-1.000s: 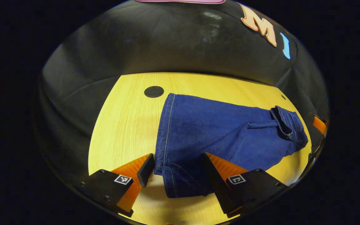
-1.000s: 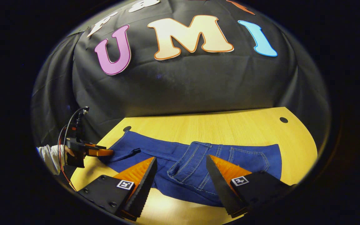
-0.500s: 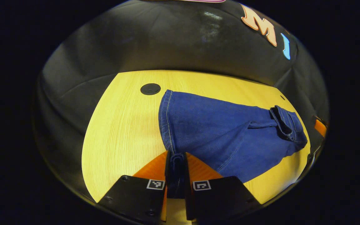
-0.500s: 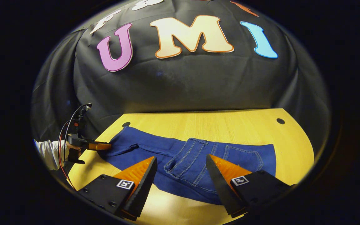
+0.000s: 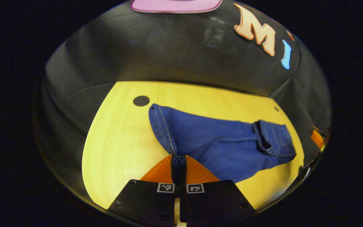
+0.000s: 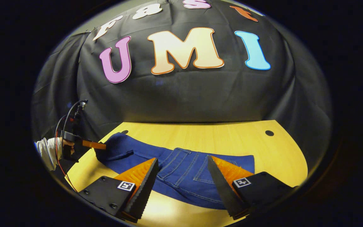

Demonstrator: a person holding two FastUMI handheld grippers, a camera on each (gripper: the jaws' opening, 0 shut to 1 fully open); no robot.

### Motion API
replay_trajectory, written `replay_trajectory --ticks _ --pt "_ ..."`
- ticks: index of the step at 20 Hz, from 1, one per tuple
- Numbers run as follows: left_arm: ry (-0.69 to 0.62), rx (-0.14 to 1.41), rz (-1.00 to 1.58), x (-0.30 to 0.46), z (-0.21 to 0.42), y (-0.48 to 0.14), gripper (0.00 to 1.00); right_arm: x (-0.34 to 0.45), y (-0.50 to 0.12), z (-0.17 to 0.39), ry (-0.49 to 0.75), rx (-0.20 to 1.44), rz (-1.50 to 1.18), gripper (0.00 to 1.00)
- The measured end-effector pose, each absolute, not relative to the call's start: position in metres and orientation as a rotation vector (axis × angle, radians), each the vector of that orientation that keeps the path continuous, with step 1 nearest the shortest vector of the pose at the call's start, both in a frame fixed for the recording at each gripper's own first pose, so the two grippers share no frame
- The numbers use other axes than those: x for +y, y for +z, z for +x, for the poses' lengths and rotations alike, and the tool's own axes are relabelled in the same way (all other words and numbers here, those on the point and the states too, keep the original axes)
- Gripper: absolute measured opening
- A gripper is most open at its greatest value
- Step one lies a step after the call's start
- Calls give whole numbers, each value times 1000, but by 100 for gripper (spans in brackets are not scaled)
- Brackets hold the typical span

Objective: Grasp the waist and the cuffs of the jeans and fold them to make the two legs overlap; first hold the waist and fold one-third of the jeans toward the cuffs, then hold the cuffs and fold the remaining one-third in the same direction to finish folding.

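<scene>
Blue jeans (image 5: 219,142) lie across the yellow wooden table (image 5: 121,148), folded lengthwise, with the waist part (image 5: 271,142) turned back over the legs at the far end. My left gripper (image 5: 179,162) is shut on the near cuff corner, which is bunched between its fingers and raised off the table. In the right gripper view the jeans (image 6: 143,154) run leftward to the left gripper (image 6: 95,145), held by a hand with a white sleeve (image 6: 47,151). My right gripper (image 6: 183,179) hovers open over the pocketed waist part (image 6: 184,168), with no denim between its fingers.
A round black hole (image 5: 141,101) sits in the table just beyond the cuff end, and another hole (image 6: 269,133) lies near the far right corner. Bare tabletop (image 6: 232,138) stretches behind the jeans up to the black cloth wall.
My left gripper went from open around the cuff to shut on it, then lifted the cuff. The right gripper stayed open and drew back slightly from the waist.
</scene>
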State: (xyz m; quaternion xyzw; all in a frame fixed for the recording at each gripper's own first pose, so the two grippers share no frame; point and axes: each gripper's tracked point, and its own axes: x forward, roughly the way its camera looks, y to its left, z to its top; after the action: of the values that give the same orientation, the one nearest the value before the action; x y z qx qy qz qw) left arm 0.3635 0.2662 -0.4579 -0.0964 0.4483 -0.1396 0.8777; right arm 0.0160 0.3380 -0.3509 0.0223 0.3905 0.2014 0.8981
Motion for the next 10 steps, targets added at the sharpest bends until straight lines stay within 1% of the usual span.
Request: replay_trajectory --ticks 5,8,10 --pt "-357 852 -291 200 359 -393 0 297 -325 12 424 782 62 97" --pt "-422 819 -325 143 360 -368 0 263 -309 5 406 766 66 97" --pt "-467 803 -304 109 360 -356 0 239 -304 0 383 765 69 97"
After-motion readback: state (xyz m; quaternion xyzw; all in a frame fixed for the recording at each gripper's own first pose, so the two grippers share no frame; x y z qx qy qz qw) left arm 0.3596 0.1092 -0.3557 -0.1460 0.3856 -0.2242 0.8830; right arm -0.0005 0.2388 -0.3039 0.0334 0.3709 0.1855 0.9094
